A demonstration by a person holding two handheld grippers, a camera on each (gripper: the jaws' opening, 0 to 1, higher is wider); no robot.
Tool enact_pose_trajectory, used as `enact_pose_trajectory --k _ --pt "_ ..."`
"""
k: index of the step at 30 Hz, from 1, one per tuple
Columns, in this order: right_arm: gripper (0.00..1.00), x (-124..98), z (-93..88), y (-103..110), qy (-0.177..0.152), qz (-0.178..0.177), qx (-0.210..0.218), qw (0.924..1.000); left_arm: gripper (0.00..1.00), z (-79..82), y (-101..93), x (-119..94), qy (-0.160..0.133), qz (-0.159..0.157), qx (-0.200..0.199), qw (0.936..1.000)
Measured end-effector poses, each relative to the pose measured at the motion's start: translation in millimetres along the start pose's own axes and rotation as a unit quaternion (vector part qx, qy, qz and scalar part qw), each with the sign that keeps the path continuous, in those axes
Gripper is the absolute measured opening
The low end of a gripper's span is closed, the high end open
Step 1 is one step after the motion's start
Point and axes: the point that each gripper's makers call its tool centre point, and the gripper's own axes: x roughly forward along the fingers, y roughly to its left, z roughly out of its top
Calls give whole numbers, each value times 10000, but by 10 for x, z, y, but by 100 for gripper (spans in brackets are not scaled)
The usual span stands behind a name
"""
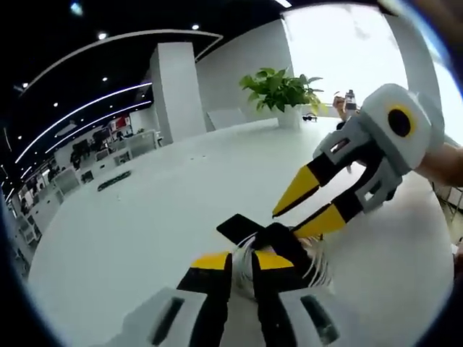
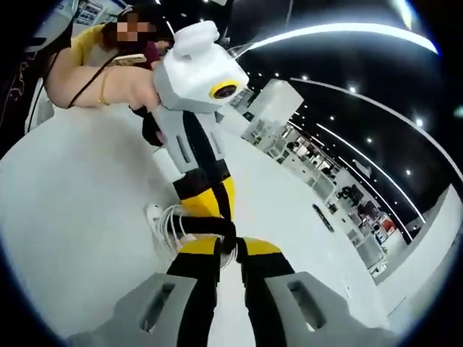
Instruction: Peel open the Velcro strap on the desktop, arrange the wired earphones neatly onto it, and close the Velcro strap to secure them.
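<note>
The white wired earphones (image 1: 249, 271) lie coiled in a bundle on the white table, with the black Velcro strap (image 1: 281, 237) wrapped over them. One flat strap end (image 1: 237, 226) sticks out on the table. My left gripper (image 1: 242, 262) is shut on the bundle. My right gripper (image 1: 286, 223) comes in from the right with its jaws a little apart, its lower fingertip (image 1: 307, 228) touching the strap. In the right gripper view the cable loops (image 2: 168, 225) spill left, the strap (image 2: 211, 227) crosses just beyond my right gripper (image 2: 230, 247), and my left gripper (image 2: 211, 206) comes down from above onto the bundle.
A large white table (image 1: 145, 217) spreads all around. A potted plant (image 1: 281, 90) stands at its far end, and a small dark object (image 1: 114, 181) lies far left. A person's arm with a bracelet (image 2: 103, 85) holds the left gripper. Desks and chairs fill the background.
</note>
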Motion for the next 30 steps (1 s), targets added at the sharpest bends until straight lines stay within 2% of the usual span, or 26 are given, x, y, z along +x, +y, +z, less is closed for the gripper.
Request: enact_pose_trajectory --k 13,22,27,30 --pt "13 64 78 55 -291 180 128 9993 15 -22 -22 28 27 -3 50 10000" --pt "8 86 117 49 -386 119 -19 9992 15 -15 21 42 10 -9 18 10000" --pt "6 62 132 31 -424 91 47 9990 15 -18 -33 28 14 -87 56 9999" --pt "5 76 126 -15 -478 56 228 9986 15 -19 -54 25 -4 -121 54 9999"
